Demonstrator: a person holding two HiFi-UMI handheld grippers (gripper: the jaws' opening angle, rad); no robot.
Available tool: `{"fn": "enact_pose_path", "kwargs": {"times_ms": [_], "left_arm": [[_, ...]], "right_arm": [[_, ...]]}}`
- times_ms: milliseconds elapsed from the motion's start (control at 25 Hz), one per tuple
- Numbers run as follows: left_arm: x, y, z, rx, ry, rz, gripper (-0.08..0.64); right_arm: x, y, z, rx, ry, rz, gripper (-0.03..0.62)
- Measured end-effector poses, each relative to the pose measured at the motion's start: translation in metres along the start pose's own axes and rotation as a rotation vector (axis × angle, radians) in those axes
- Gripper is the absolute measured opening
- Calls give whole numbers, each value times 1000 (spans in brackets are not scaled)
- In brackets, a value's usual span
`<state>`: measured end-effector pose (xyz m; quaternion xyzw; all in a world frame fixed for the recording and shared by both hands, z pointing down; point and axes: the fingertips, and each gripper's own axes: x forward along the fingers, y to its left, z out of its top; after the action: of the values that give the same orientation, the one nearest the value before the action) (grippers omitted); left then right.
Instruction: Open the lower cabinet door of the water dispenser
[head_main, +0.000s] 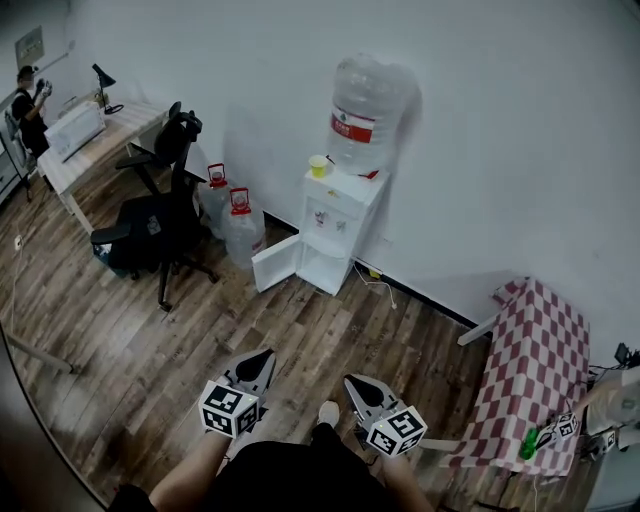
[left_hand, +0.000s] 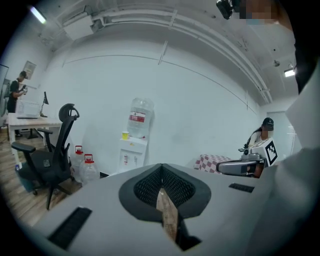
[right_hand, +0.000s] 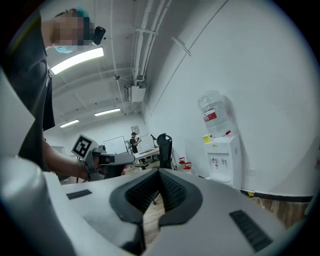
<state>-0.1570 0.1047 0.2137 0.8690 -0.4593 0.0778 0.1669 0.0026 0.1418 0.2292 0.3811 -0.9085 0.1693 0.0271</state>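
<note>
My left claw (head_main: 262, 358) and my right claw (head_main: 356, 384) are low in front of me over the wooden floor (head_main: 150, 350), both pointing toward the water dispenser (head_main: 335, 225), which stands well apart from me against the white wall. Each claw's own view shows its jaws pressed together with nothing between them. The dispenser's lower cabinet door (head_main: 277, 262) already stands swung out to the left in the head view, baring the lower compartment (head_main: 326, 266); from here I see only its white inside and cannot tell whether it holds anything. On top of the dispenser sits an upturned clear bottle (head_main: 368, 110) with a red label, and I cannot make out its water level. A small yellow cup (head_main: 318, 165) stands beside the bottle on the dispenser's top. Just left of the dispenser two clear jugs (head_main: 243, 225) with red caps stand on the floor, touching or nearly so, their fill unclear. A black office chair (head_main: 160, 215) is near them, and a checkered table (head_main: 530, 370) stands to my right.
</note>
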Motion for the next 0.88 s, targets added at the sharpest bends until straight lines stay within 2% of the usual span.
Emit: {"fn": "enact_pose_path", "kwargs": {"times_ms": [160, 320, 560, 680, 880], "left_arm": [[-46, 2, -26, -19, -4, -11, 14], [-85, 3, -53, -71, 11, -36, 14], [-121, 0, -78, -50, 44, -62, 14], [-129, -3, -80, -61, 35, -71, 14], [-129, -14, -64, -57, -14, -73, 14]], "right_arm": [[-22, 38, -13, 10, -11, -48, 22], [-38, 72, -35, 12, 20, -70, 23], [-55, 106, -41, 6, 21, -122, 23], [-59, 116, -33, -11, 4, -125, 23], [-63, 118, -23, -33, -16, -103, 23]]}}
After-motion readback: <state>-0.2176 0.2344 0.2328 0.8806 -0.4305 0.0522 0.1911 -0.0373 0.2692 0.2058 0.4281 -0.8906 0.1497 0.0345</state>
